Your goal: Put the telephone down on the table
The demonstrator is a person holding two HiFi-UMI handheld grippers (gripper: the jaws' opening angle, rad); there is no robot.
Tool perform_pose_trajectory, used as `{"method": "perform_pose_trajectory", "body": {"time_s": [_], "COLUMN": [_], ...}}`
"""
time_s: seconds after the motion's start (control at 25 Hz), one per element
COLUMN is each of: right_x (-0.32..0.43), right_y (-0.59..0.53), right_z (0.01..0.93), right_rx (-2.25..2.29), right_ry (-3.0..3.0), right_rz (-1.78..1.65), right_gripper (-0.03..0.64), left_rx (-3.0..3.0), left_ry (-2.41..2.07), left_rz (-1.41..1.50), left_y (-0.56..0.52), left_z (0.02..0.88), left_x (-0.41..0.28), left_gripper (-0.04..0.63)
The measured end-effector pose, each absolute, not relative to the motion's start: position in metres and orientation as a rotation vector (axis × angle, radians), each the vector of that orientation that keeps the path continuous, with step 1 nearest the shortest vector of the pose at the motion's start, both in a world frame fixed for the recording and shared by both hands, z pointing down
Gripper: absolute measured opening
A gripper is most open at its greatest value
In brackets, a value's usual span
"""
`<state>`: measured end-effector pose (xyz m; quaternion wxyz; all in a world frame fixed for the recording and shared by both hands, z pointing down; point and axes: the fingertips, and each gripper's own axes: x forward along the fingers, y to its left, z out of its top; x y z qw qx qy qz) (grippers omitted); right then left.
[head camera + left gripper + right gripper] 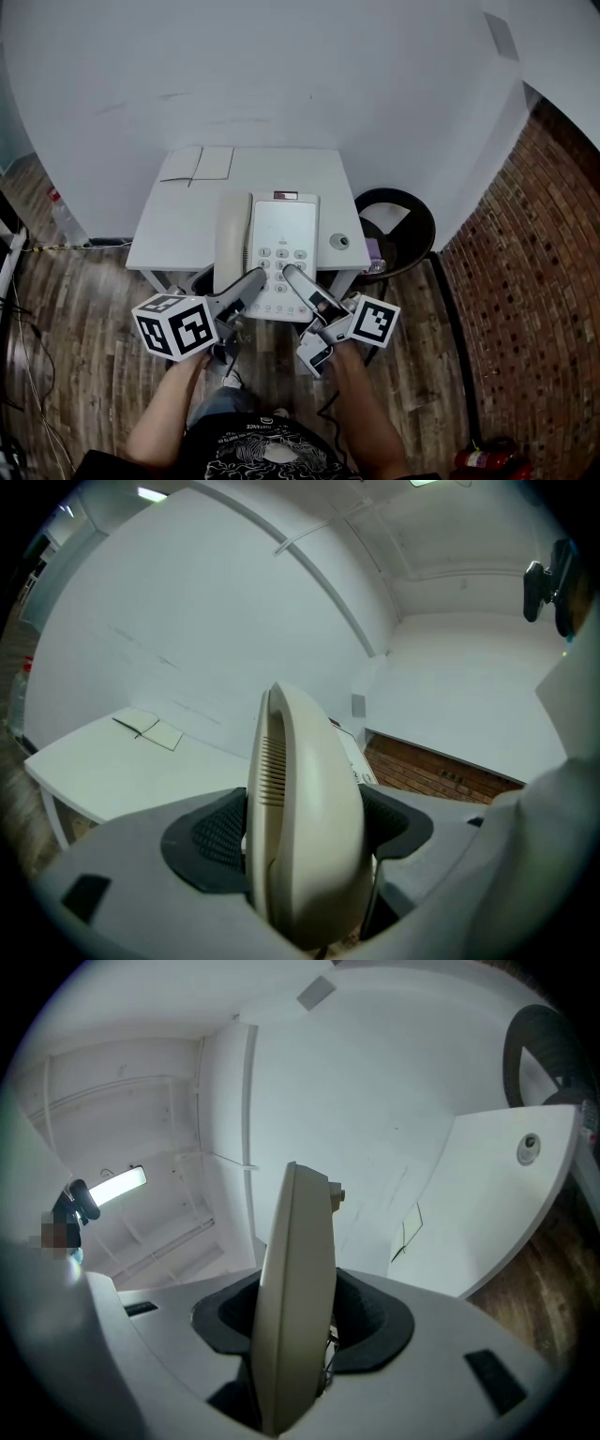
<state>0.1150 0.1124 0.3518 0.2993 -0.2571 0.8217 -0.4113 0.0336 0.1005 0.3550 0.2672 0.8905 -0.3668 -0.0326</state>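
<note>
Both the left gripper [254, 276] and right gripper [290, 273] clamp the telephone [279, 239] at its near end. Lengthwise it juts past the table [178, 220] edge toward them

Both forearms reach forward and draw toward each other. The left forearm [173, 405] carries the left tongs [255, 277], angled inward, their jaws pressed on the handset side of the telephone [281, 234]. The right forearm [366, 417] carries the right tongs [292, 275], angled inward, their jaws clamped on the telephone's near edge.
</note>
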Motion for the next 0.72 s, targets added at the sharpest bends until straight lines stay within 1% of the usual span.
{"method": "perform_pose_trajectory", "body": {"time_s": [0.32,0.72], "right_x": [0.113,0.097], "right_y": [0.068,-0.043], "right_z": [0.359,0.371], "right_rx": [-0.675,-0.688], "right_ry": [2.202,2.245], "right_rz": [-1.104,-1.151], "right_gripper": [0.183,0.183], "left_rx": [2.395,2.359], "left_ry": [-1.003,-1.019], "left_rz": [-0.093,-0.112], "left_y": [0.057,-0.053], "left_z": [0.362,0.376], "left_x": [0.032,0.017], "left_gripper": [0.359,0.359]}}
